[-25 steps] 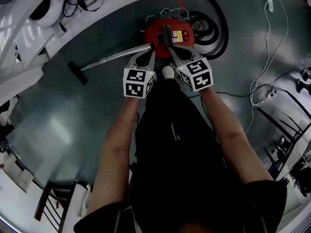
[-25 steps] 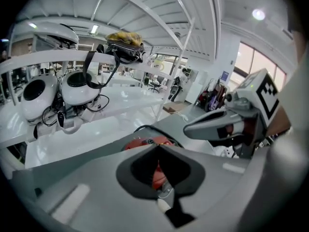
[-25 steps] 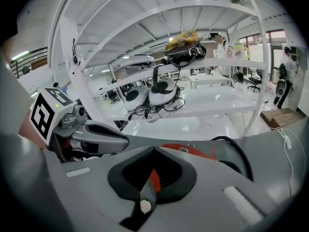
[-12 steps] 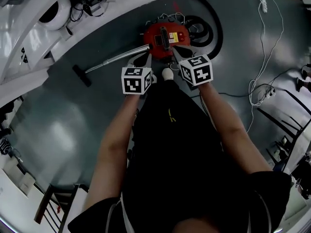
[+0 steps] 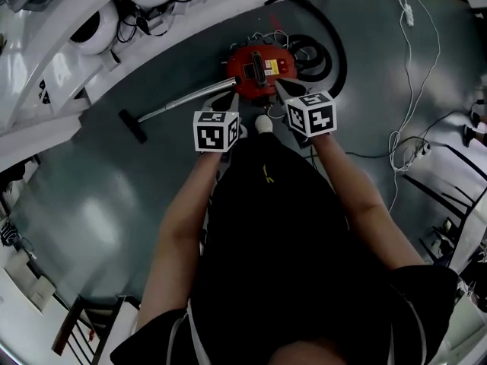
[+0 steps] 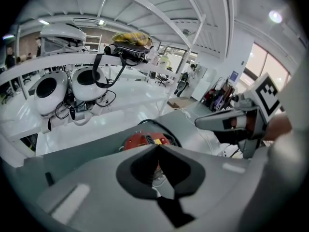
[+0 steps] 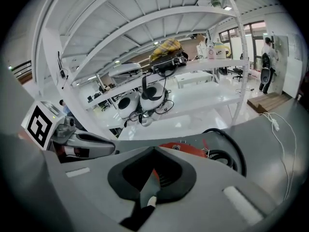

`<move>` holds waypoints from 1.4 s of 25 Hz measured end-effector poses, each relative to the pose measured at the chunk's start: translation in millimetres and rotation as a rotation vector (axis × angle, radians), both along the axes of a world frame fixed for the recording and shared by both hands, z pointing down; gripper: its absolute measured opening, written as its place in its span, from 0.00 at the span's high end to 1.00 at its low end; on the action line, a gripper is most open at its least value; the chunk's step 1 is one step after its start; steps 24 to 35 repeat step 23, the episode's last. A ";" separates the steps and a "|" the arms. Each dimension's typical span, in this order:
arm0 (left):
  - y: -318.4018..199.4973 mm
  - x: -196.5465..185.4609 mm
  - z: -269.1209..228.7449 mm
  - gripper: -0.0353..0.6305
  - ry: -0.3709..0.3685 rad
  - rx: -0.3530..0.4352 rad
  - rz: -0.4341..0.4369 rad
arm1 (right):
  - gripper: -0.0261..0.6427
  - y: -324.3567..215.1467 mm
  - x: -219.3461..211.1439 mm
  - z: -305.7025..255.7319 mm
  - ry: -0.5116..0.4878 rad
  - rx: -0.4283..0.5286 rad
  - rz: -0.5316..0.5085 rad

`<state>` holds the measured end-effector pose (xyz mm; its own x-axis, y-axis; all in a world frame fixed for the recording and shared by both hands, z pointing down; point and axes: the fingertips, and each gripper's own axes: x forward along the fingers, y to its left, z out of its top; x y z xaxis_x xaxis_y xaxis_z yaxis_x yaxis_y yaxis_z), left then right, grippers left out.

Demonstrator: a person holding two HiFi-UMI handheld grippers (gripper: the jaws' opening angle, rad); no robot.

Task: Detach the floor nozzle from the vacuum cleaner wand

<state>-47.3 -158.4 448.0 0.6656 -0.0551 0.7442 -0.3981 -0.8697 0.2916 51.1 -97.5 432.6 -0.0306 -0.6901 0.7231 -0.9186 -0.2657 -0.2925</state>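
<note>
2 grippers, side by side in front of the person, both slanting down toward the red vacuum cleaner (image 5: 259, 67) on the grey floor (image 5: 99, 196).

left gripper (image 6: 159, 149): fingers pressed together, nothing between them. right gripper (image 7: 154, 151): fingers also together, nothing between them.

the floor nozzle (image 5: 132, 125) lies flat on the floor, well apart from both grippers and off to the left. it sits at the far end of the metal wand (image 5: 186, 97), which runs slanting from the nozzle up to the red body. no gap shows between nozzle and wand, so they read as joined. whether the catch is released is too small to tell.

judgement on placing: with the wand lying low, the nozzle end is free to be pulled along the floor. neither gripper is near it, and closed fingers would have to part before gripping either piece.

views compared:
- only the head view shows the nozzle, the wand and the coiled black hose (image 5: 335, 48) in 1 layout. the marker cubes cover part of the fingers there.
- the 2 gripper views settle the finger state. each also shows the other gripper alongside, plus the white rack (image 7: 145, 23) behind.
- neither gripper view shows the nozzle plainly.
</note>
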 end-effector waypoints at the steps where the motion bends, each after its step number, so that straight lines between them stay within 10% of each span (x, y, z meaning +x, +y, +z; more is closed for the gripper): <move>1: -0.2 -0.3 -0.9 0.93 0.002 -0.001 -0.001 | 0.97 0.2 0.2 -0.2 -0.001 -0.001 0.004; 35: 6.1 3.7 -1.0 0.93 0.021 -0.009 -0.027 | 0.97 6.6 -7.0 1.6 -0.016 -0.001 -0.011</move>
